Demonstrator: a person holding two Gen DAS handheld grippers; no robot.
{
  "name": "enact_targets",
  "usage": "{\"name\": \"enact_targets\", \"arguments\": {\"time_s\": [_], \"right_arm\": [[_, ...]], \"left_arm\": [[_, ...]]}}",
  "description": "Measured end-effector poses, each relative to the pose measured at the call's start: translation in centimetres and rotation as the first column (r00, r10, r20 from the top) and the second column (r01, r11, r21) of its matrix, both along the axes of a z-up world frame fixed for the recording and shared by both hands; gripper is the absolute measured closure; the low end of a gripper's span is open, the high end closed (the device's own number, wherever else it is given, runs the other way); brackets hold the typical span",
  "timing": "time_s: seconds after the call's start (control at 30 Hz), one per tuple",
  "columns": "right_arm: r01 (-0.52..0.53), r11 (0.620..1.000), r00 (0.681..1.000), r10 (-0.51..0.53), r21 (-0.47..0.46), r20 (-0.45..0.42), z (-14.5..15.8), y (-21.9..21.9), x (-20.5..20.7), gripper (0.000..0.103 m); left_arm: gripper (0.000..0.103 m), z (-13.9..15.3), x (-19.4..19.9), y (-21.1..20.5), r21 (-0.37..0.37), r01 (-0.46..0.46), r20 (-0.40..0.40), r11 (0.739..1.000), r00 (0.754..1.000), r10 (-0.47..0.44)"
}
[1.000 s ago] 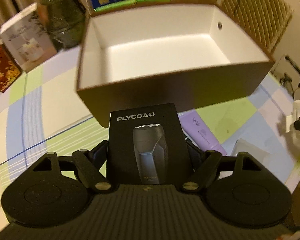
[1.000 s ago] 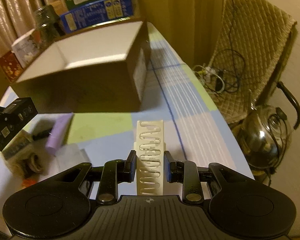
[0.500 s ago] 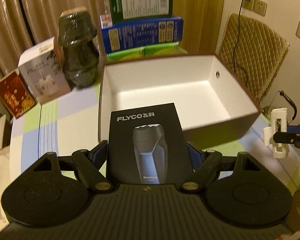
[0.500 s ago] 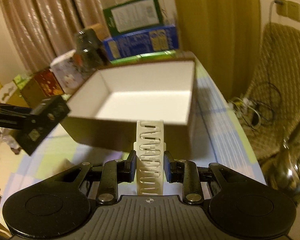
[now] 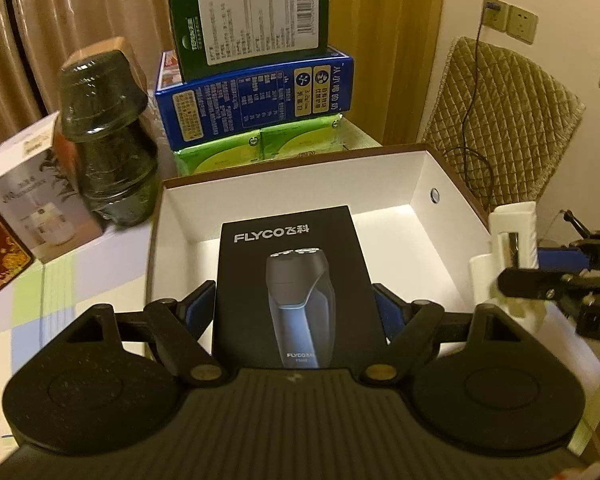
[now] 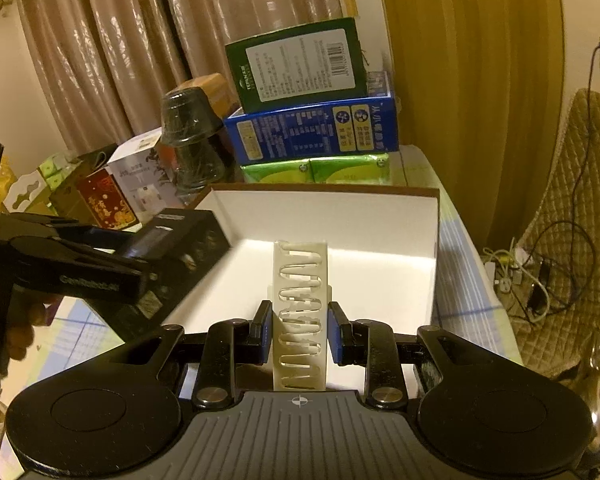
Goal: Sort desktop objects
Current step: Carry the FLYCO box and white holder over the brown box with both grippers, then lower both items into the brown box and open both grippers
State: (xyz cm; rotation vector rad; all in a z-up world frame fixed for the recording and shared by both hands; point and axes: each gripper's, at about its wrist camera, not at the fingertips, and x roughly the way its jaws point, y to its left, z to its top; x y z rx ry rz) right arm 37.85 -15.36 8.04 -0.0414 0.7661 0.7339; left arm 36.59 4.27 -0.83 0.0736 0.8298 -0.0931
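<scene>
My left gripper (image 5: 296, 312) is shut on a black FLYCO shaver box (image 5: 296, 280), held over the near-left part of the open cardboard box with white inside (image 5: 300, 184). From the right wrist view the same shaver box (image 6: 180, 248) hangs at the left above that box's left wall (image 6: 220, 216). My right gripper (image 6: 299, 332) is shut on a cream slotted plastic holder (image 6: 300, 280), above the white floor of the box (image 6: 380, 280). In the left wrist view that holder (image 5: 512, 248) and the right gripper (image 5: 540, 284) sit at the box's right wall.
Behind the open box stand a blue carton (image 5: 256, 100), a green carton (image 5: 252, 24) on it, green packs (image 5: 260, 148), a dark wrapped jar (image 5: 104, 132), a white box (image 5: 32, 196) and a red box (image 5: 0, 256). A quilted chair (image 5: 508, 120) and cables (image 6: 532, 276) are at right.
Both grippers rose and moved forward with their loads, from in front of the box's near wall to above its open inside. The stacked cartons behind came into view.
</scene>
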Motion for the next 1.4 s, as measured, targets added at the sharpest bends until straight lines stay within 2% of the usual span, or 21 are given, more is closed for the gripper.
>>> {"name": "enact_targets", "arguments": {"time_s": [0.2,0.4,0.77,1.07,1.1,1.4], "right_arm": [[0.016,0.999,0.999,-0.017,-0.034,-0.032,-1.4,1.8,3.1,0.078],[0.035,0.997,0.995,-0.041,-0.070,-0.088,-3.4,3.2,5.5,0.078],[0.046,0.989,0.987,-0.067,-0.140,-0.146,-6.1,4.7,7.0,0.078],[0.052,0.982,0.983,-0.083,-0.180,-0.164,-6.6,5.2,7.7,0.078],[0.054,0.982,0.982,-0.085,-0.182,-0.167,-6.6,5.2,7.7,0.078],[0.047,0.982,0.978,-0.082,-0.182,-0.190,-7.1,5.6,7.6,0.078]], "left_arm": [[0.024,-1.7,3.5,-0.6,-0.017,-0.043,-0.017,0.999,0.999,0.043],[0.024,-4.1,6.2,-1.5,-0.029,-0.054,-0.073,0.998,0.996,0.052],[0.024,-7.8,9.4,-1.7,-0.060,-0.094,-0.159,0.994,0.984,0.083],[0.024,-9.3,10.2,-2.0,-0.079,-0.081,-0.221,0.994,0.973,0.062],[0.027,-9.4,10.2,-1.9,-0.084,-0.084,-0.220,0.993,0.974,0.063],[0.026,-8.4,9.8,-1.6,-0.032,-0.062,-0.186,0.998,0.981,0.055]]}}
